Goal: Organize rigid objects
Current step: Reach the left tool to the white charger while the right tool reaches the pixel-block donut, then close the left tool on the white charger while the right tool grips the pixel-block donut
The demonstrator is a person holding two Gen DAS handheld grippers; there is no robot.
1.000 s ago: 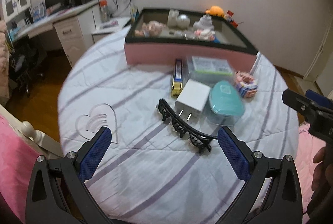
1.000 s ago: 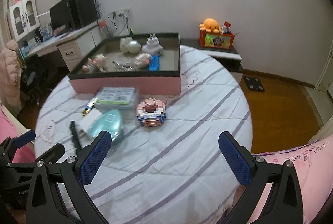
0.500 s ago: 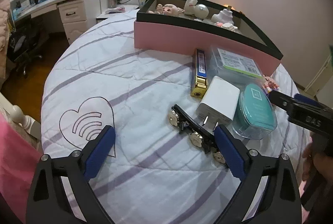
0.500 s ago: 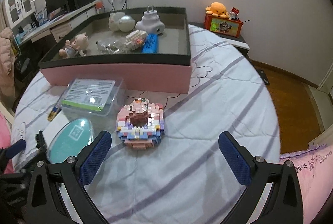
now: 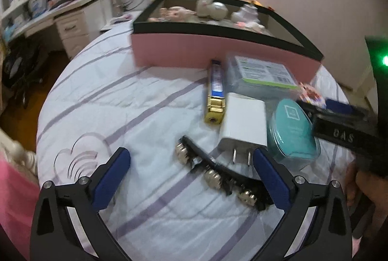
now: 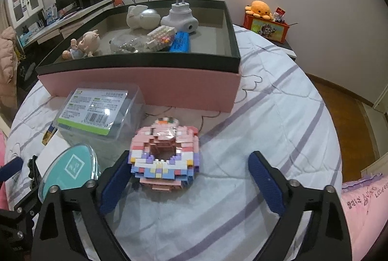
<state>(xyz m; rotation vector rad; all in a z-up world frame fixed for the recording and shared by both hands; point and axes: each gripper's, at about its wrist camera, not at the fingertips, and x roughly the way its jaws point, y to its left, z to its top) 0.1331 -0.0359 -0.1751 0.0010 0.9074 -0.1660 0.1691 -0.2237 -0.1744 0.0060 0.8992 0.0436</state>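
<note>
A pink brick-built donut (image 6: 165, 159) lies on the striped bed cover between the jaws of my right gripper (image 6: 189, 164). Those jaws are closing; the left pad (image 6: 114, 183) is close beside the donut and the right pad stands well clear of it. My left gripper (image 5: 191, 161) is open over a black hair clip with metal studs (image 5: 213, 173), not touching it. Behind the clip lie a white charger (image 5: 242, 125), a teal oval case (image 5: 293, 132), a gold and blue bar (image 5: 215, 91) and a clear labelled box (image 5: 262, 72).
A pink box with a black rim (image 6: 145, 84) stands behind, holding a piglet doll (image 6: 82, 45), a white plug adapter (image 6: 179, 18) and several other items. A desk and monitor stand at the far left. Wooden floor lies to the right of the bed.
My right gripper has come down and forward until the brick donut sits between its jaws, which have narrowed. My left gripper has moved closer to the hair clip.
</note>
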